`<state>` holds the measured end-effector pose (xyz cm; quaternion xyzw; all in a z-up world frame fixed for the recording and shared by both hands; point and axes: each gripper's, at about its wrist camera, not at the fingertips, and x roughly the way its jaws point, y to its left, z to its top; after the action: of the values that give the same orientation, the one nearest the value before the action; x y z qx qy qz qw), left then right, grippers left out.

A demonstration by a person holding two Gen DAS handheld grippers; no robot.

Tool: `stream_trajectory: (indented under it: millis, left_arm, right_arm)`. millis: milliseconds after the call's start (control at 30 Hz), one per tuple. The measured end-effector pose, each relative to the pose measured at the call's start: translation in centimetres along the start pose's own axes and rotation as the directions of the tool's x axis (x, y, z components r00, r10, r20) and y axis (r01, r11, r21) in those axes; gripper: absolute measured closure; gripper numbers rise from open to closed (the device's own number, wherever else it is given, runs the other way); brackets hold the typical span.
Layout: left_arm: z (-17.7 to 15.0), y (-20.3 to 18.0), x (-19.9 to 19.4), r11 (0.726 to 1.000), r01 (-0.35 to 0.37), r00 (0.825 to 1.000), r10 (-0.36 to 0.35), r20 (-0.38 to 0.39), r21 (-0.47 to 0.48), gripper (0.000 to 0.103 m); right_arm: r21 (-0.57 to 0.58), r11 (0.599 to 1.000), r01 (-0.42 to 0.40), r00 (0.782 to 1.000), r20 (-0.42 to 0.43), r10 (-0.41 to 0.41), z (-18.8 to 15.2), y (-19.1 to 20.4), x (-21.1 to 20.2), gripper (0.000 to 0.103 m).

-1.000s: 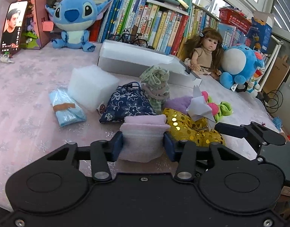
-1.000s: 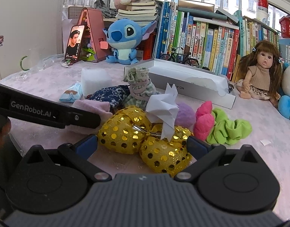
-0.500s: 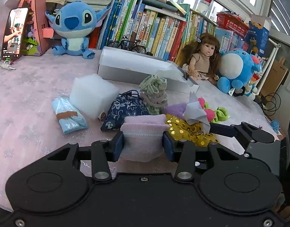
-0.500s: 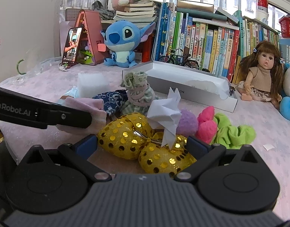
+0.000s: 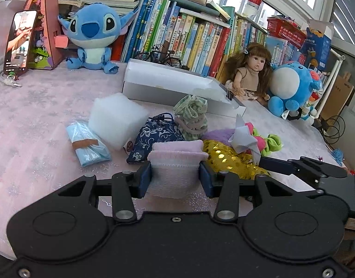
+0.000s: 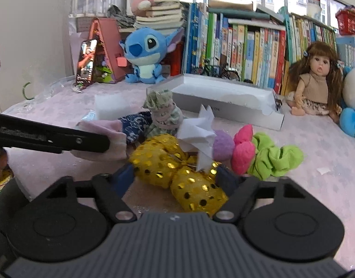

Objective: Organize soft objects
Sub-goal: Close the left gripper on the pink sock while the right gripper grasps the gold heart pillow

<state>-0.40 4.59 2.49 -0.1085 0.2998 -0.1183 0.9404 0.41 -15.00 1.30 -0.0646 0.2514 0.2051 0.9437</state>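
Observation:
My left gripper [image 5: 175, 177] is shut on a folded pink cloth [image 5: 177, 162], held just above the pink table; the cloth also shows in the right wrist view [image 6: 103, 136]. My right gripper [image 6: 176, 178] has closed on the gold sequined bow [image 6: 177, 171], its jaws pressing both sides. A white paper piece [image 6: 200, 136] lies on the bow. Beside it are a purple pompom [image 6: 222, 144], a pink pompom piece [image 6: 243, 148] and a green scrunchie [image 6: 273, 157]. A navy floral pouch [image 5: 156, 135], a green checked pouch [image 5: 192, 115], a white foam block [image 5: 117, 119] and a blue tissue pack [image 5: 87, 144] lie behind.
An open white box [image 5: 177, 85] stands behind the pile. A Stitch plush [image 5: 94, 34], a doll [image 5: 249, 71], a blue plush [image 5: 293, 88], a phone [image 5: 20, 41] and rows of books [image 5: 189, 34] line the back. Cables [image 5: 334, 127] hang at the right edge.
Both grippers have drawn back and risen slightly. The right gripper's jaws have narrowed onto the gold bow. The left keeps hold of the pink cloth.

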Motion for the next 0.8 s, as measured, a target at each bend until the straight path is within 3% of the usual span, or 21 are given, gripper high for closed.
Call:
stream_trajectory:
  millis: [167, 333, 633, 667, 800]
  left_arm:
    - [0.0, 0.0, 0.1, 1.000, 0.000, 1.000, 0.000, 0.000, 0.003, 0.060]
    - [0.0, 0.0, 0.0, 1.000, -0.001, 1.000, 0.001, 0.001, 0.001, 0.060]
    - [0.0, 0.1, 0.0, 1.000, -0.007, 1.000, 0.007, 0.001, -0.001, 0.060]
    - [0.0, 0.0, -0.1, 1.000, -0.008, 1.000, 0.008, 0.001, -0.001, 0.060]
    - [0.0, -0.1, 0.0, 1.000, -0.007, 1.000, 0.007, 0.000, 0.000, 0.060]
  right_arm:
    - [-0.053, 0.999, 0.013, 0.999, 0.036, -0.011, 0.4, 0.7, -1.3, 0.043]
    - [-0.056, 0.998, 0.033, 0.998, 0.051, -0.030, 0.7, 0.5, -2.0, 0.045]
    - [0.099, 0.993, 0.068, 0.997, 0.023, -0.071, 0.5, -2.5, -1.8, 0.011]
    - [0.122, 0.990, 0.069, 0.997, 0.017, -0.072, 0.4, -2.8, -1.6, 0.003]
    - [0.205, 0.978, 0.043, 0.999, -0.009, -0.042, 0.5, -3.8, -0.5, 0.000]
